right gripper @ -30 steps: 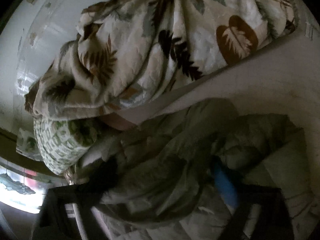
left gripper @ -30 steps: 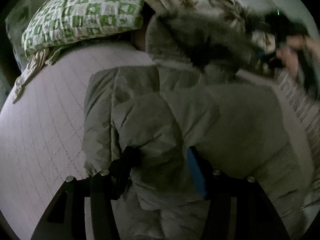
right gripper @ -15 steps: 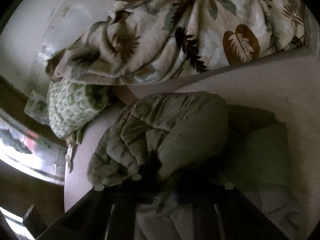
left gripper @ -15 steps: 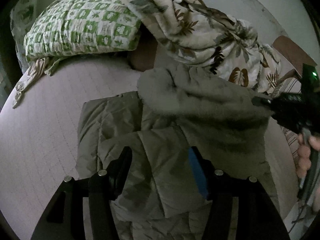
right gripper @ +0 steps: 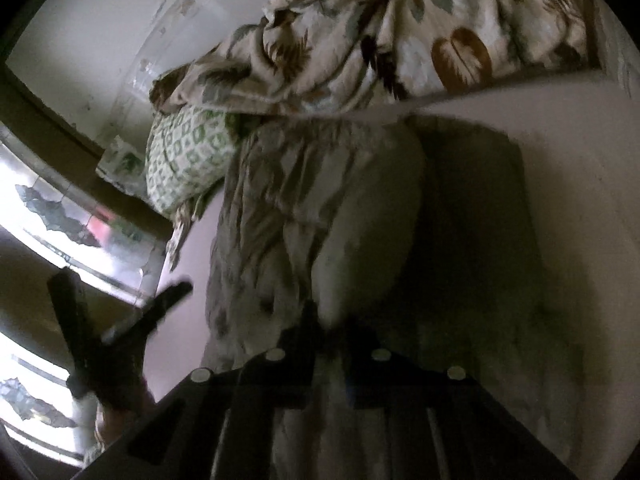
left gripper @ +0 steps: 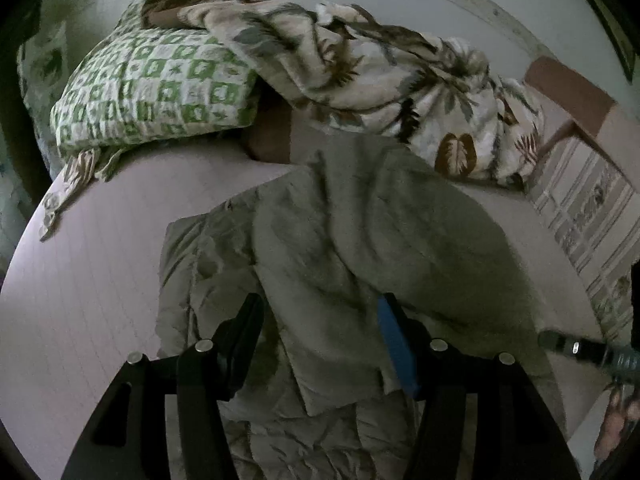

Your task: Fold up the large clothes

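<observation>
You are mid-fold: your right gripper [right gripper: 332, 332] is clamped on the grey padded jacket [left gripper: 360, 248], which lies on the bed [left gripper: 80, 280] just below the green pillow [left gripper: 156, 96]. Your left gripper [left gripper: 320, 328] hangs half open over the jacket, gripping nothing. Next, lay the held flap flat. The leaf-print blanket [left gripper: 380, 80] crowds the jacket's far edge.

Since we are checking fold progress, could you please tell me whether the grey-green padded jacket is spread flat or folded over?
Partly folded: the grey-green padded jacket has one panel lying doubled over its quilted layer on the bed, still rumpled.
</observation>
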